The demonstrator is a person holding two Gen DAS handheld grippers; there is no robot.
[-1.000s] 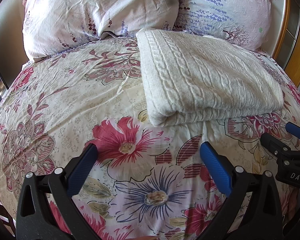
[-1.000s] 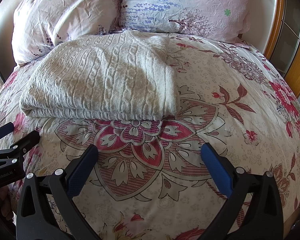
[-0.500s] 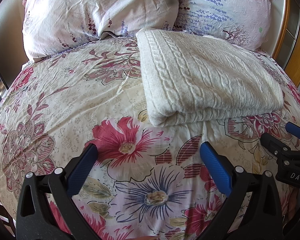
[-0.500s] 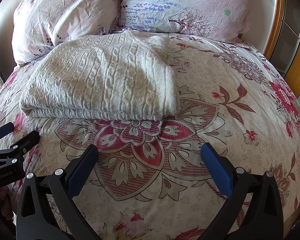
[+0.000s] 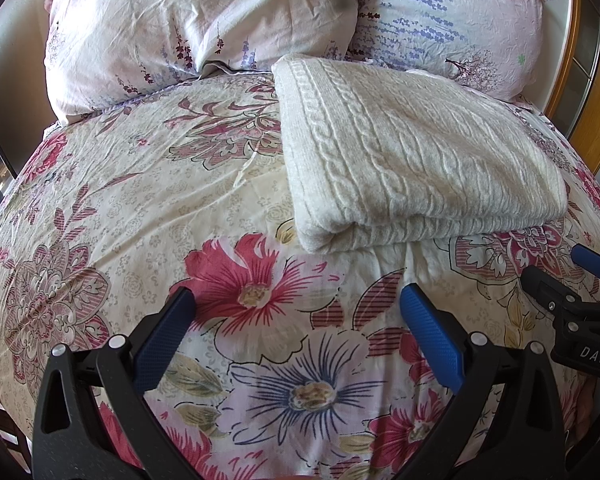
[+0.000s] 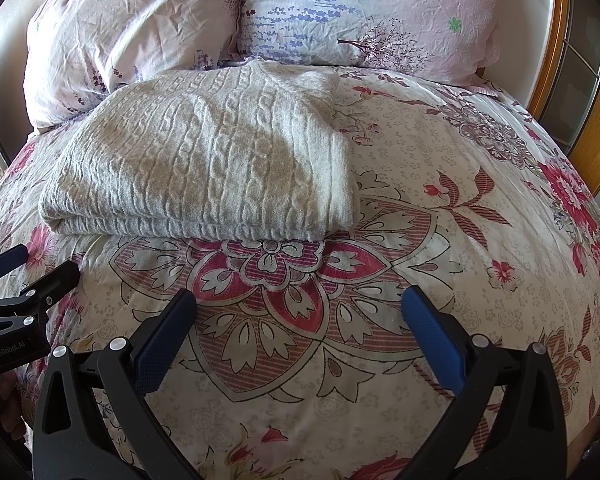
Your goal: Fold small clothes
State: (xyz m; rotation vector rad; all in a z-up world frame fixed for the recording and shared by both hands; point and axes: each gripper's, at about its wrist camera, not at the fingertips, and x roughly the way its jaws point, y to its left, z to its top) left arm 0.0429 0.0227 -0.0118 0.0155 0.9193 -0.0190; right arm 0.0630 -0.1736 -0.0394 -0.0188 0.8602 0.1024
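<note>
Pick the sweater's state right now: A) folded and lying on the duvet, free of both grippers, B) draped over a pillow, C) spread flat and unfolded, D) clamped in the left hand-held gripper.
A: the cream sweater lies folded on the floral duvet, and the left hand-held gripper and right hand-held gripper are both open, short of it.
</note>
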